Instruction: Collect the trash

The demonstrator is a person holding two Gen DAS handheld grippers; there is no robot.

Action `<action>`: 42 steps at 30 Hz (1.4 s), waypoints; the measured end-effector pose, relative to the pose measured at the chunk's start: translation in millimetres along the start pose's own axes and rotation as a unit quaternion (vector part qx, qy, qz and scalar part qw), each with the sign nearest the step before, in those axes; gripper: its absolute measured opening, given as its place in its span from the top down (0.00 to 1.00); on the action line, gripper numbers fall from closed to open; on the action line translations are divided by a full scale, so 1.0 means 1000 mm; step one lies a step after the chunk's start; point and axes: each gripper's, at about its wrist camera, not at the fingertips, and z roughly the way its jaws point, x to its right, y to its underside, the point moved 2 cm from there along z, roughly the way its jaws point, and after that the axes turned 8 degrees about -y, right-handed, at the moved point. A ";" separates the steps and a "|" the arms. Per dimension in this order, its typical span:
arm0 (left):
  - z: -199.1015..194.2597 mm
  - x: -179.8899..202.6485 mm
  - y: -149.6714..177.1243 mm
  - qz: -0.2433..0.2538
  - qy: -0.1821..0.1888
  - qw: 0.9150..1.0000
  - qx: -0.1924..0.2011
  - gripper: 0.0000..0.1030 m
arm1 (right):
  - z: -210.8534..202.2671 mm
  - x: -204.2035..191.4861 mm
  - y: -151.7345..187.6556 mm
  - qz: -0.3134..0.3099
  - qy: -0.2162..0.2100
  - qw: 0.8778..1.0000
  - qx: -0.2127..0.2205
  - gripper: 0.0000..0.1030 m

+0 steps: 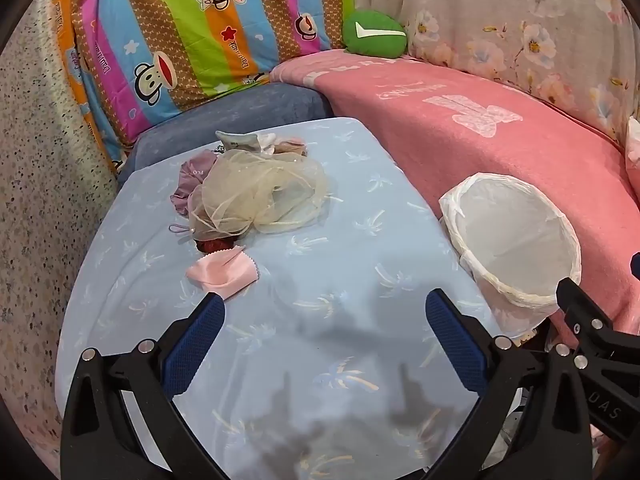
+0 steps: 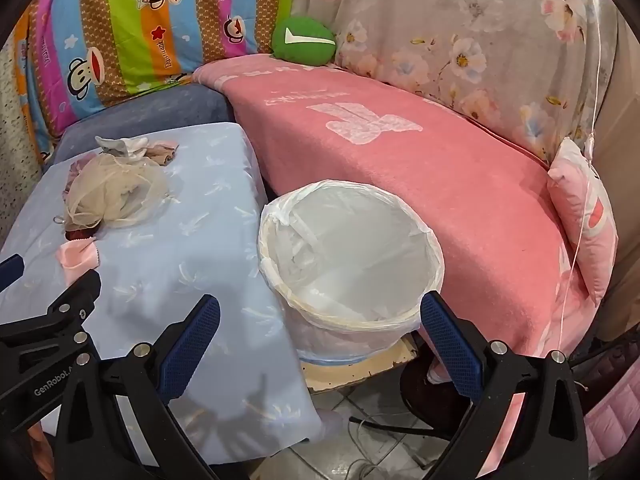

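Observation:
A heap of trash lies on the light blue table cloth [image 1: 340, 216]: a cream mesh bundle [image 1: 260, 196], a mauve fabric piece [image 1: 192, 184], a folded pink cloth [image 1: 224, 272], a dark red item under the mesh, and crumpled scraps [image 1: 260, 142] behind. My left gripper [image 1: 324, 308] hovers open over the table, just in front of the pink cloth, nothing between its fingers. A white-lined bin [image 2: 348, 252] stands beside the table's right edge. My right gripper [image 2: 320, 312] is open, held above the bin's near rim. The heap also shows in the right wrist view, with the mesh bundle [image 2: 116, 196].
A pink blanket [image 2: 420, 168] covers the sofa behind the bin, with a green cushion [image 2: 304, 40], a striped cartoon quilt [image 1: 180, 40] and a floral cover [image 2: 460, 40]. A pink pillow [image 2: 584, 216] leans at right. Tiled floor with cables [image 2: 360, 432] lies below the bin.

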 end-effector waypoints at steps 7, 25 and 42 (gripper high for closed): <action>0.000 0.000 0.001 0.001 0.002 1.000 -0.001 0.07 | 0.001 -0.003 0.001 0.003 0.002 1.000 0.001 0.06; -0.007 0.004 -0.003 -0.003 0.004 1.000 0.004 0.07 | -0.012 0.008 -0.002 0.006 0.003 1.000 0.009 0.06; -0.010 0.004 -0.003 -0.003 0.004 1.000 0.007 0.07 | -0.016 0.011 -0.002 0.009 0.003 1.000 0.012 0.06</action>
